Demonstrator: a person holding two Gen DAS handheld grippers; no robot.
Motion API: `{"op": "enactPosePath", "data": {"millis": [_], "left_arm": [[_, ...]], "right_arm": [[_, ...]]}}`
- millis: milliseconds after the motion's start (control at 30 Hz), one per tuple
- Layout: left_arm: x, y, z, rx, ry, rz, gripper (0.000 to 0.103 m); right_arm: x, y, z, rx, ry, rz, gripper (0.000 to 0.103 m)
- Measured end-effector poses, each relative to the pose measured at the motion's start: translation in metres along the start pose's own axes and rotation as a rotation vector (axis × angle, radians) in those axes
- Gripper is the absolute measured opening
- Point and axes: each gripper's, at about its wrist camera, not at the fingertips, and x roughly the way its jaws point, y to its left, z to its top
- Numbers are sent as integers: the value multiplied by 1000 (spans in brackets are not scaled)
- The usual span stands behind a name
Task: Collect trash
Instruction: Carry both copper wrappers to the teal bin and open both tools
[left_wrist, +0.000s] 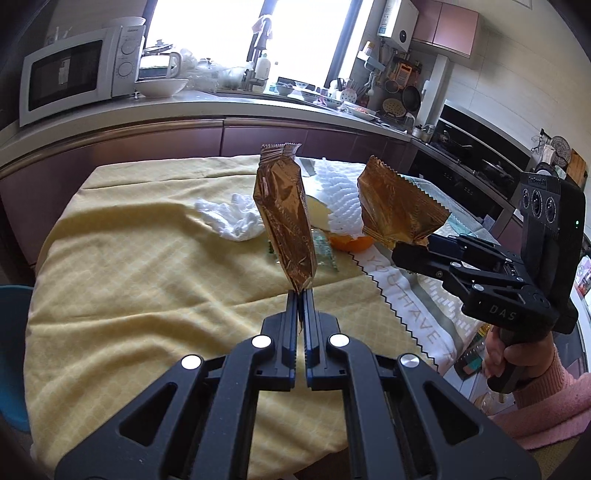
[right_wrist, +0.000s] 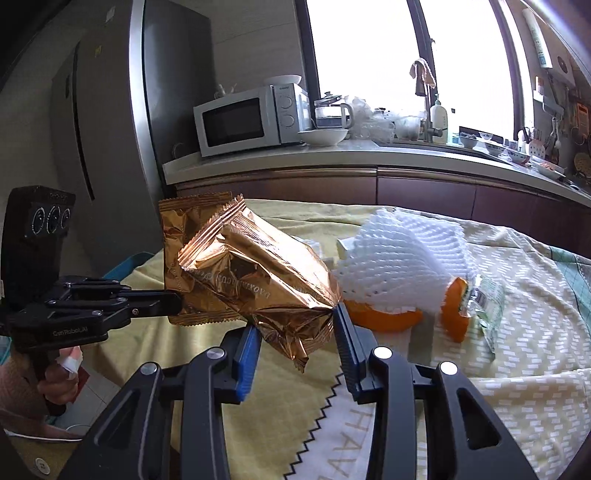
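Note:
My left gripper (left_wrist: 301, 291) is shut on the bottom edge of a gold foil wrapper (left_wrist: 286, 218) and holds it upright above the yellow tablecloth (left_wrist: 147, 295). My right gripper (right_wrist: 295, 321) has its jaws apart around a second gold wrapper (right_wrist: 266, 280); its fingers touch the crumpled lower end. In the left wrist view this second wrapper (left_wrist: 399, 206) hangs at the right gripper's (left_wrist: 410, 251) tip. The left gripper (right_wrist: 173, 302) shows at the left of the right wrist view with its wrapper (right_wrist: 177, 240). On the cloth lie a white foam fruit net (right_wrist: 402, 258), orange peel (right_wrist: 454, 314), a crumpled tissue (left_wrist: 232, 218) and a clear green-printed wrapper (right_wrist: 487, 306).
A kitchen counter (left_wrist: 221, 107) with a microwave (left_wrist: 77, 74), a bowl and a sink runs behind the table. A fridge (right_wrist: 110, 129) stands at the left. A blue bin edge (left_wrist: 11, 354) shows left of the table. A second patterned cloth (left_wrist: 406, 302) covers the right side.

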Motion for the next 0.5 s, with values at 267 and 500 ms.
{"op": "enactPosePath", "data": {"millis": [267, 500], "left_arm": [[-57, 44, -16, -79, -62, 116, 3], [-113, 95, -33, -179, -118, 255, 3]], "right_arm": [[29, 49, 23, -71, 28, 151, 37], [57, 100, 45, -157, 57, 285, 37]]}}
